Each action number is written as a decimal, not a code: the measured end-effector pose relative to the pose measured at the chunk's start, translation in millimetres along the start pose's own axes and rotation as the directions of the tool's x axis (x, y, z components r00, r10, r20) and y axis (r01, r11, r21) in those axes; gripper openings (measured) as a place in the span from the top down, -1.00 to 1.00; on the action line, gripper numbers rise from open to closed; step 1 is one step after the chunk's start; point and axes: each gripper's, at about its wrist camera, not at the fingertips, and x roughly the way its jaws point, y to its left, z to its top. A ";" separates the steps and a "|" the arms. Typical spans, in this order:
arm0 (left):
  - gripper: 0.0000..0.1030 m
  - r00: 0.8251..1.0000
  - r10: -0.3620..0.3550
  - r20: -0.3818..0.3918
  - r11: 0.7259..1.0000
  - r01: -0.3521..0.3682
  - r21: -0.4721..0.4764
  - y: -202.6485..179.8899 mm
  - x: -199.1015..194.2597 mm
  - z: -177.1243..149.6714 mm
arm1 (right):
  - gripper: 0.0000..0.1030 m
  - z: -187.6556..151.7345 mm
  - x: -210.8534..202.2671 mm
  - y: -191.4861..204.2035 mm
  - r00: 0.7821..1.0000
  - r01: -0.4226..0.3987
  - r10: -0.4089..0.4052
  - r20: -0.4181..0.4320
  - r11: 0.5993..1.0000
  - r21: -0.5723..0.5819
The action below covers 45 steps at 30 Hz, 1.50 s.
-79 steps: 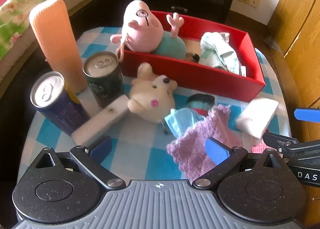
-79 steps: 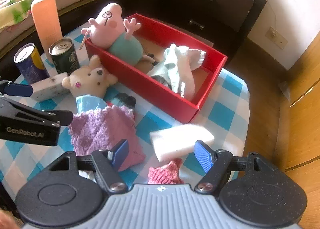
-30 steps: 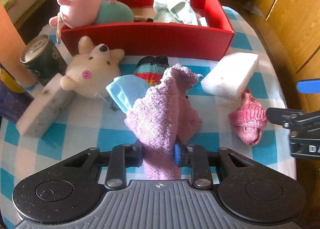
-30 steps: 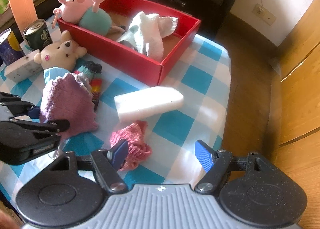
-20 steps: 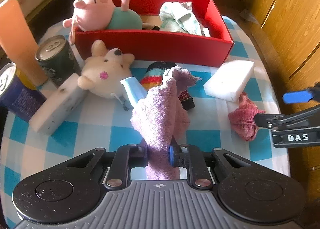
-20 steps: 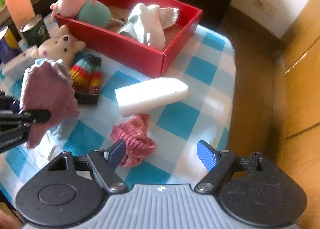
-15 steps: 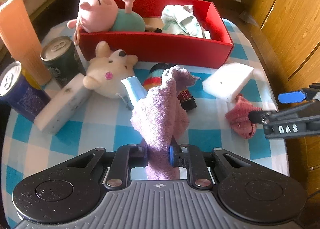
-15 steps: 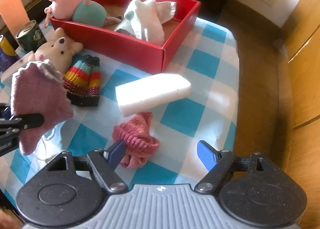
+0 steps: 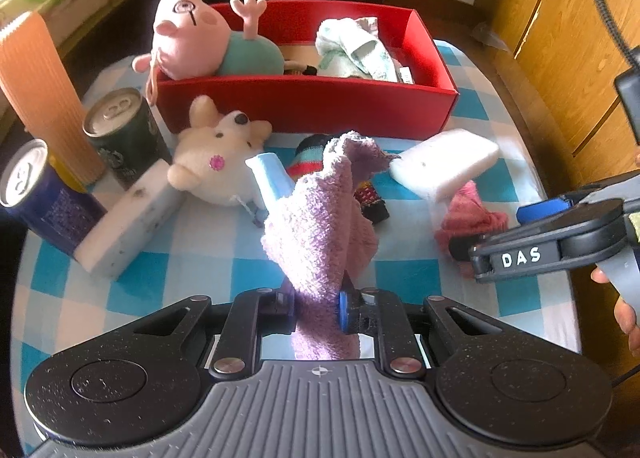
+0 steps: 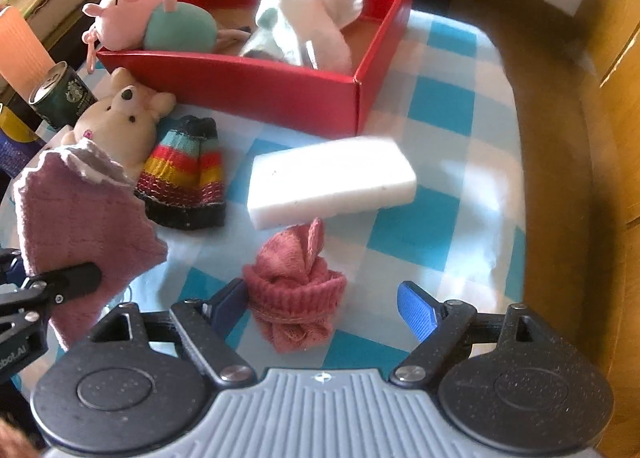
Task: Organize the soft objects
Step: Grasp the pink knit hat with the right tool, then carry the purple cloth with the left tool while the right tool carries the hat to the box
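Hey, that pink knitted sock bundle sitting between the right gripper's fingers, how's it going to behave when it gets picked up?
The pink knitted sock bundle looks soft and rolled, so it will probably squash under the right gripper, whose jaws stand open around it. It likely weighs little. A loose flap sticks up, so it may partly unroll, drooping like the purple cloth in the left gripper.

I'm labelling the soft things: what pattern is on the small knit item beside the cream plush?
The knit item has rainbow stripes with a black cuff, clearest in the right wrist view.

The red box (image 10: 280, 94) has free room at its right end; cans (image 9: 124, 134) and a ribbed orange tube (image 9: 44, 98) crowd the table's (image 10: 452, 162) left edge, the white block (image 10: 332, 186) lies mid-table.
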 end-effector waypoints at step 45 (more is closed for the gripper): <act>0.64 0.995 -0.103 0.017 0.990 0.104 -0.094 22.5 -15.8 10.5 | 0.84 1.8 -43.5 20.8 0.989 -0.117 0.120 0.085 0.992 -0.039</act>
